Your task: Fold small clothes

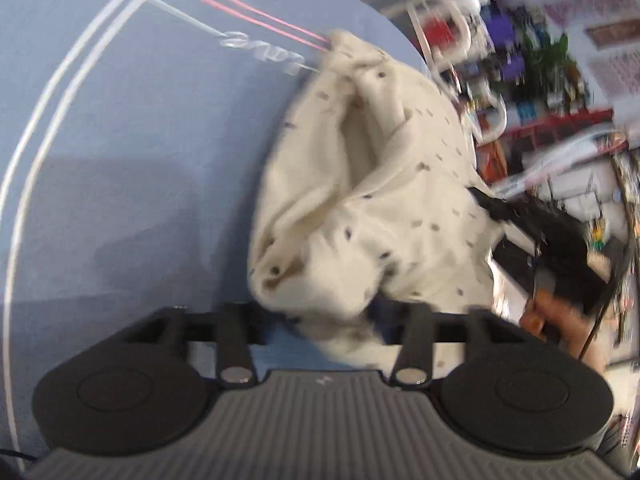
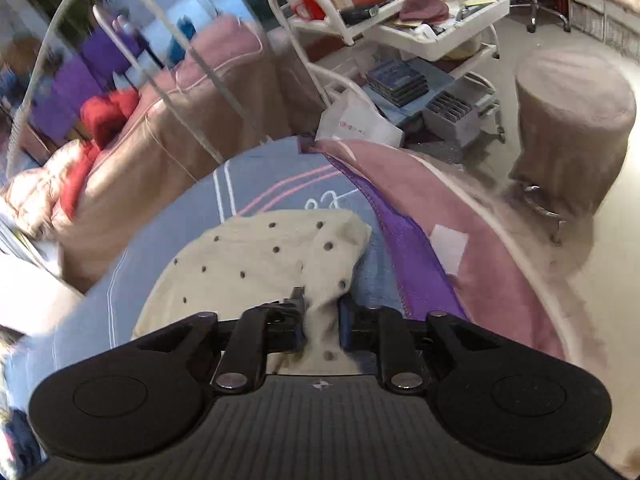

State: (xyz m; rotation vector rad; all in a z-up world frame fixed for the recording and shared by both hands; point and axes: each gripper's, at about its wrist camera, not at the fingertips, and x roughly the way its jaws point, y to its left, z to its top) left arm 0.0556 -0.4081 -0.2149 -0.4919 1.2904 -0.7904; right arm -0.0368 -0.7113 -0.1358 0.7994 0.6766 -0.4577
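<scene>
You hold cream dotted cloth (image 2: 260,256) with both tools over blue mat (image 1: 120,160). Right gripper (image 2: 320,312) pinches cloth edge tight between its jaws. Left gripper (image 1: 332,320) has cloth bunched in front; fingertips hidden and picture blurry, so can't tell if it grips. Cloth looks half lifted, crumpled, not flat. Step: probably spreading cloth out before first fold. Next: you pull corners apart gently, lay cloth smooth on mat, keep it away from purple cloth (image 2: 416,264) nearby.
</scene>
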